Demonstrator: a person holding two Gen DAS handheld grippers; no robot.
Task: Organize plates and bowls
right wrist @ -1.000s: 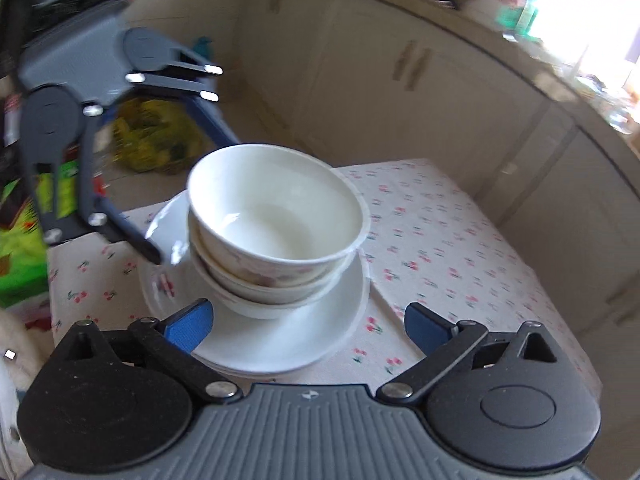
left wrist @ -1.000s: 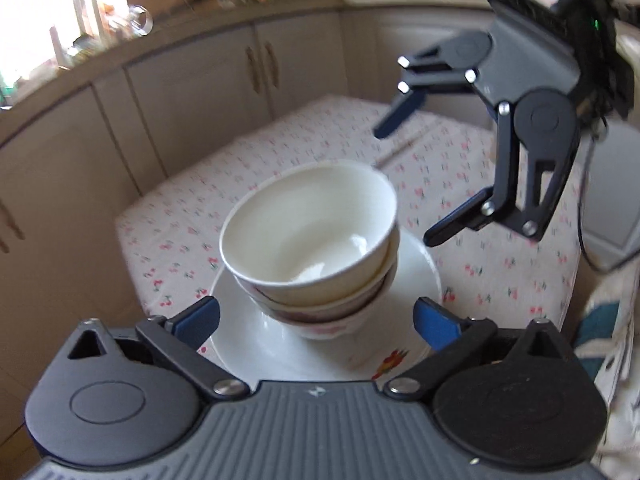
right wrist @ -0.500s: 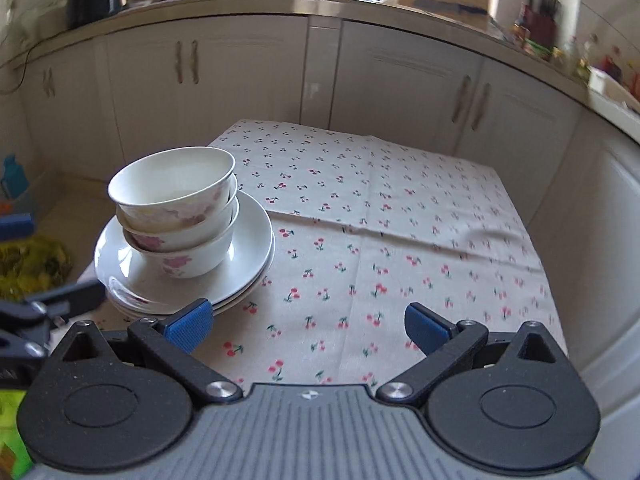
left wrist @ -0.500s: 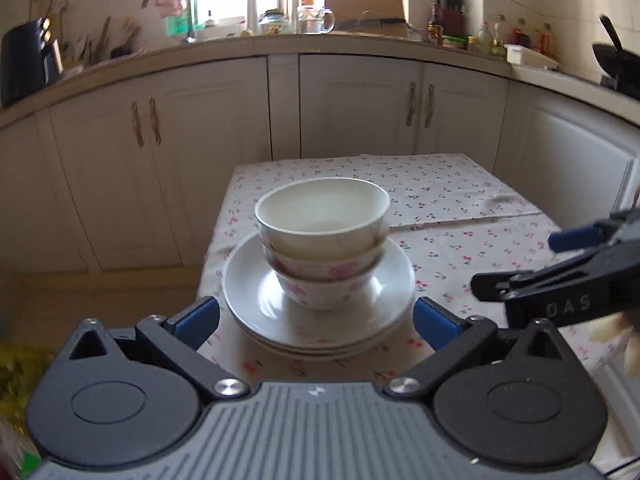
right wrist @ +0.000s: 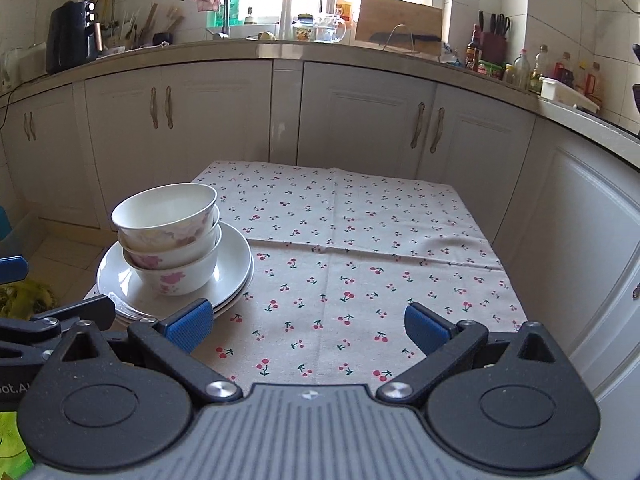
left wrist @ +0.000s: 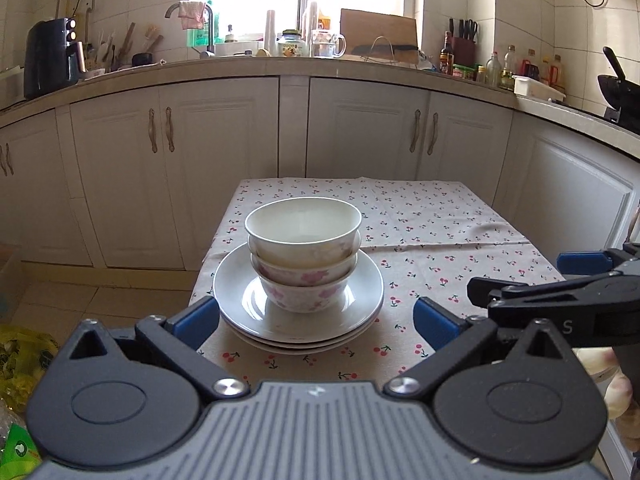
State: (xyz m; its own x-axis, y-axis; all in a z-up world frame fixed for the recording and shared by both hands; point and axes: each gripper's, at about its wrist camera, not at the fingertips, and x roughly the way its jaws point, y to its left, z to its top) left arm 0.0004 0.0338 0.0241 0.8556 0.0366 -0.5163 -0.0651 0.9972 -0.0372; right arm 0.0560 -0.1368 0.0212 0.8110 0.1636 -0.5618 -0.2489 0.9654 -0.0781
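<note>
**Both grippers pulled back, dishes stacked on the table**

On the side of the right gripper, seen at 3 o'clock in the left wrist view, only a white letter "S" can be read; half a second ago the letters "DAS" were showing there. In the right wrist view the body of the left gripper carries the fragment "oot.A" at 9 o'clock; the rest is cut off.

Compared with one second ago, both grippers have moved away from the dishes and have levelled out; they looked down into the top bowl then, and now they look across the table from the near edge.

The left gripper points straight at the stack, its jaws wide apart and holding nothing. The right gripper is beside it, also wide open and empty, over the bare cherry-print tablecloth. Part of a hand shows at 4 o'clock in the left view.

Three bowls are nested upright on the stacked white plates, near the left front corner of the table. Beyond stand white cabinets.
</note>
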